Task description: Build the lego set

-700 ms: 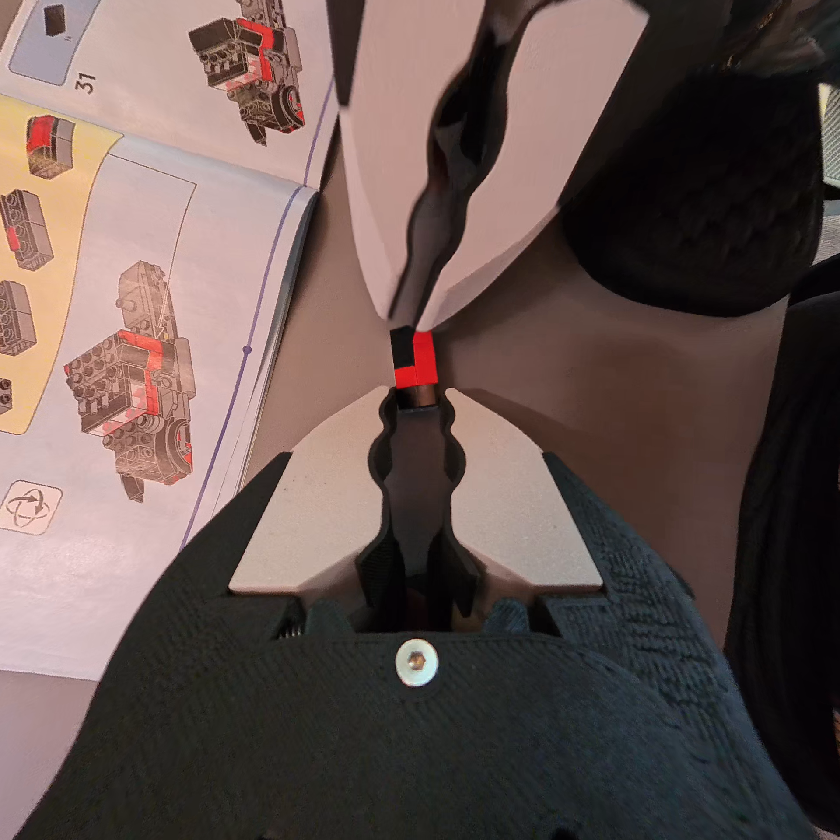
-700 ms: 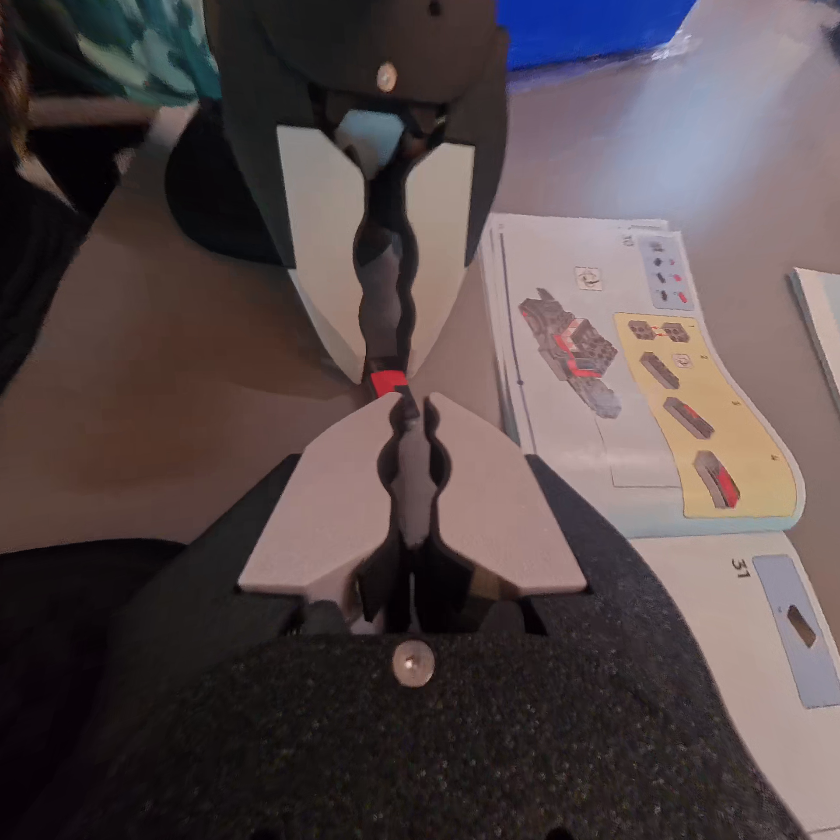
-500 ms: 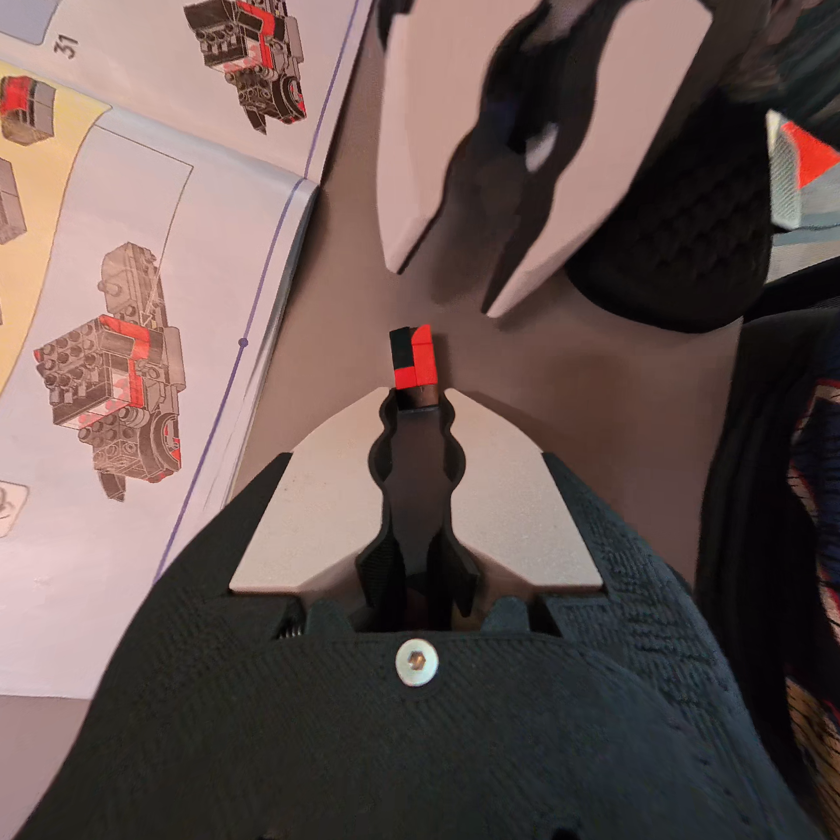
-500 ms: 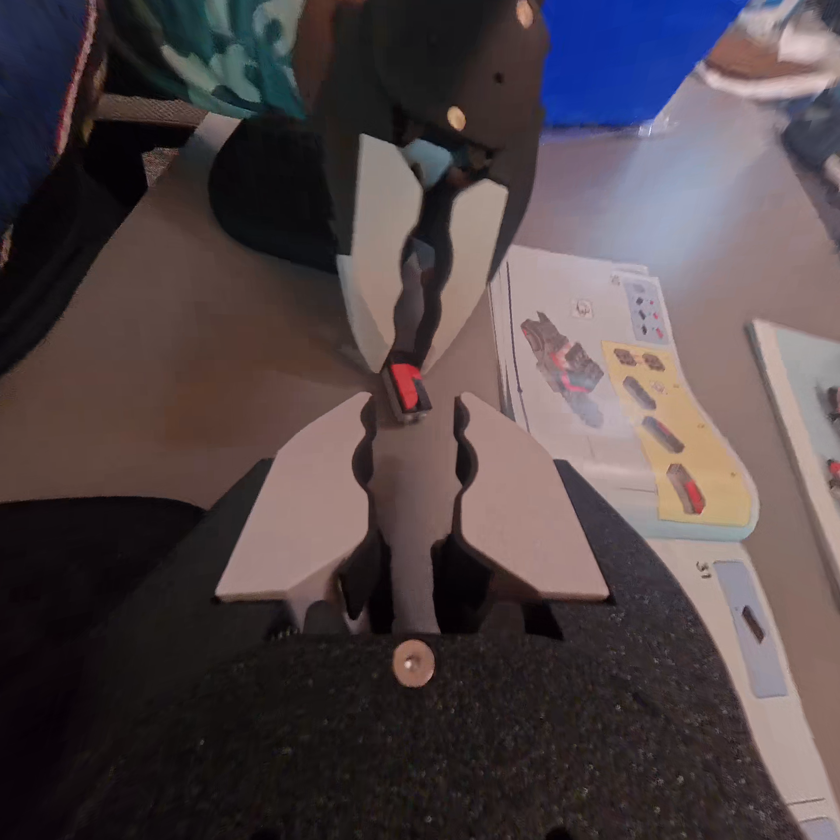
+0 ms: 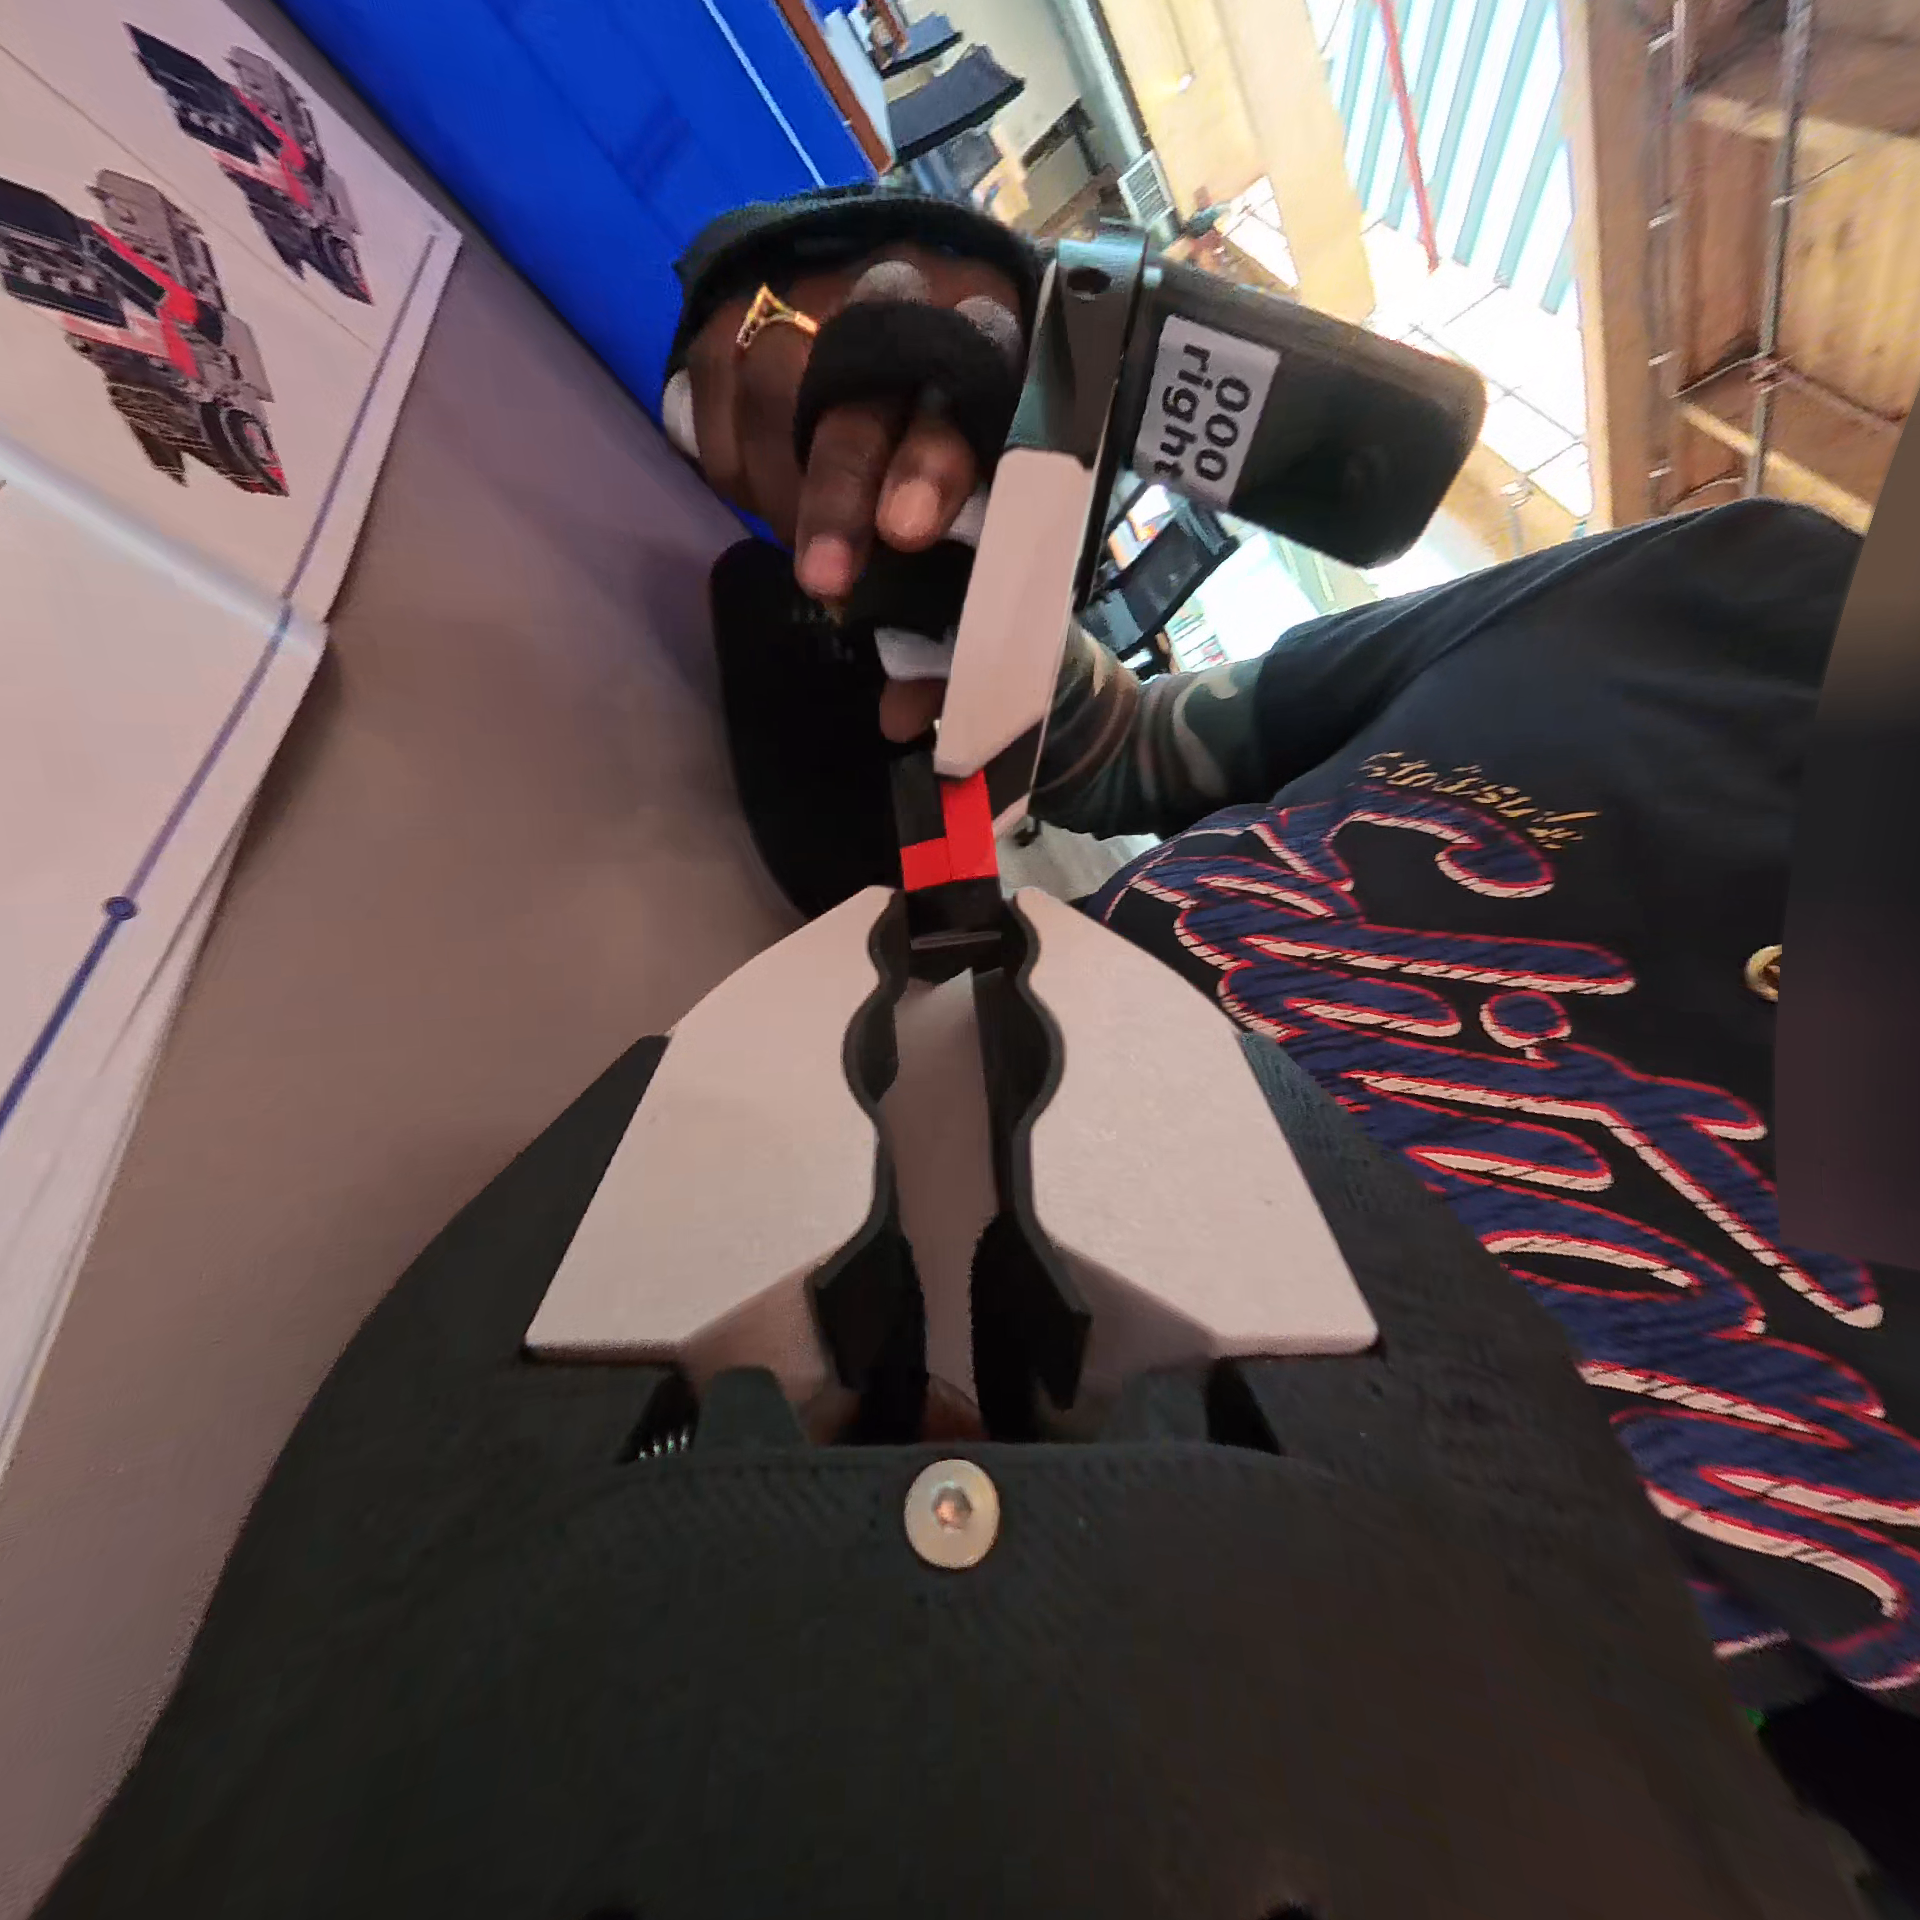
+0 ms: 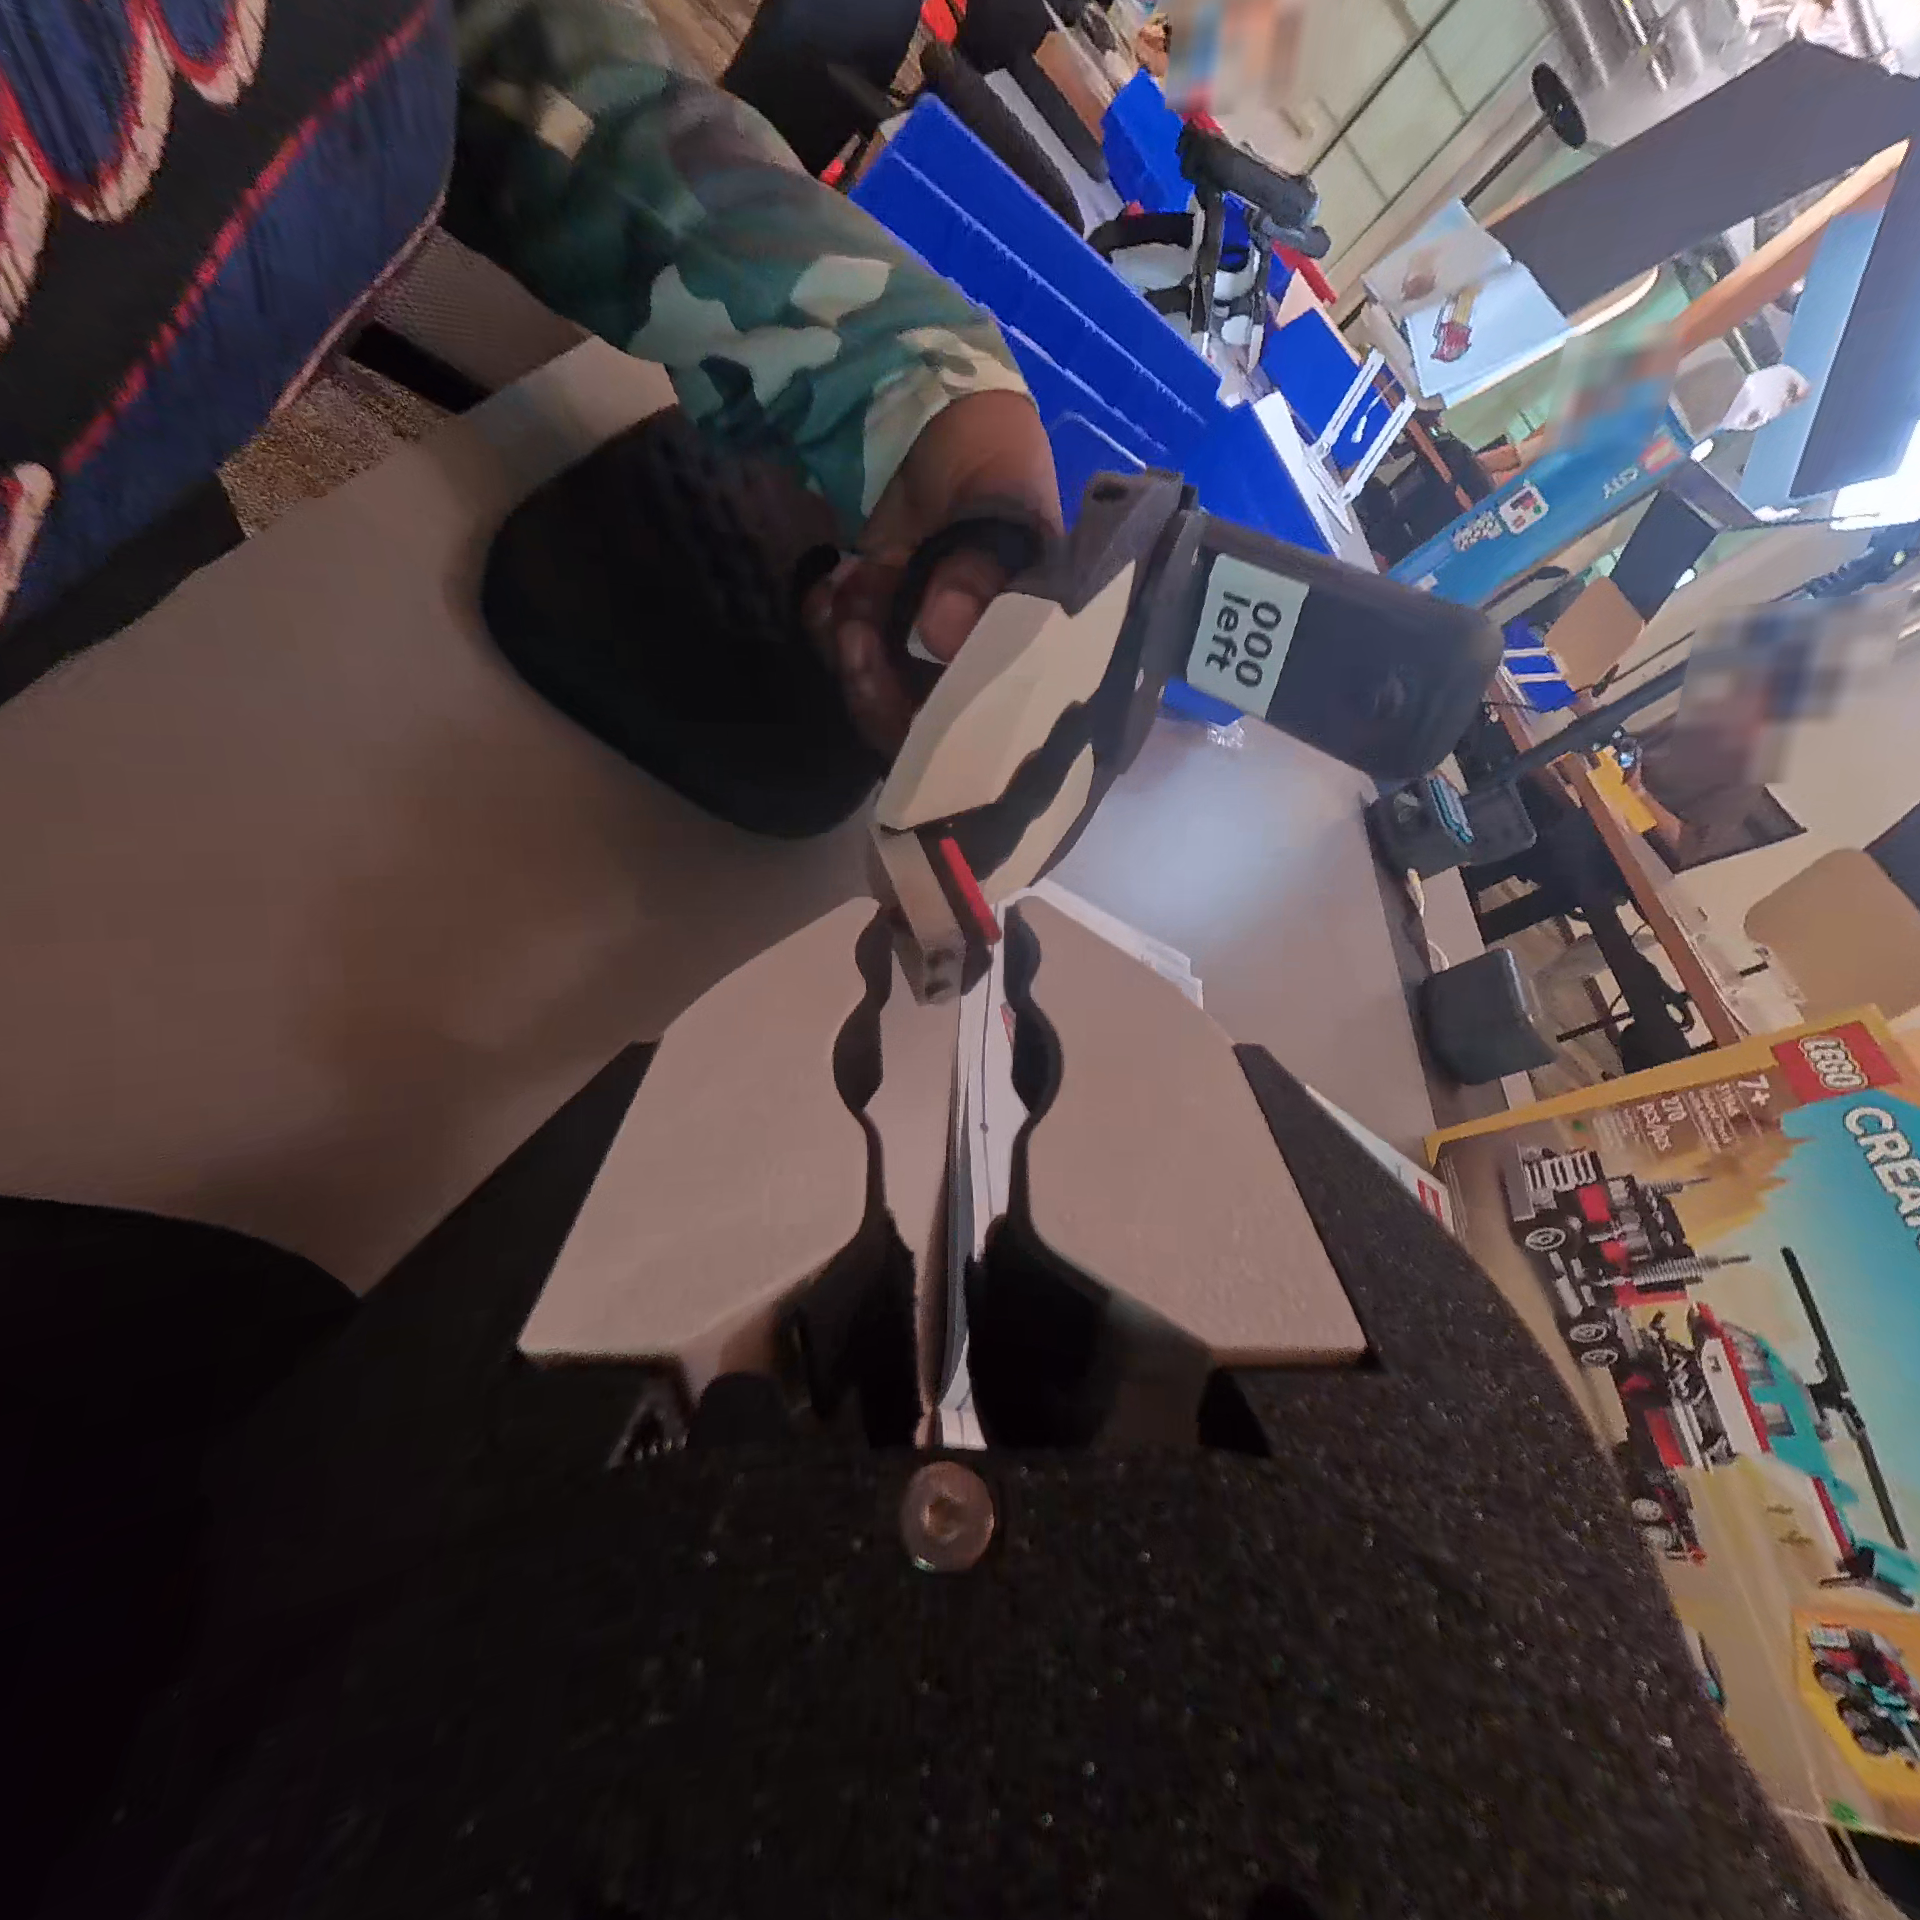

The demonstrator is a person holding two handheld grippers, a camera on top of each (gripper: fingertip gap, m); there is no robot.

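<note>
A small red and black lego piece [image 5: 940,831] is held off the table between the two grippers. My left gripper [image 5: 945,904] is shut on its near end. My right gripper [image 5: 961,764] comes in from above, seen edge-on, with its tip at the far end of the piece. In the right wrist view the piece [image 6: 930,935] pokes out of the left gripper [image 6: 935,831] and lies between the tips of my right gripper [image 6: 940,920]. The jaws stand close on both sides of it; I cannot tell whether they press on it.
The open instruction booklet [image 5: 156,520] lies on the grey table [image 5: 468,779] to the left. A round black object [image 6: 665,623] sits by the person's torso [image 5: 1507,987]. The set's box [image 6: 1714,1299] lies at the right, and blue bins [image 6: 1091,312] stand behind. Only a small space, under 4 cm, lies between the two pairs of fingers.
Both grippers have tilted up from facing the table. The right gripper opened and drew off the piece, then came back with its jaws narrowed around the piece's end. The left grip held.
</note>
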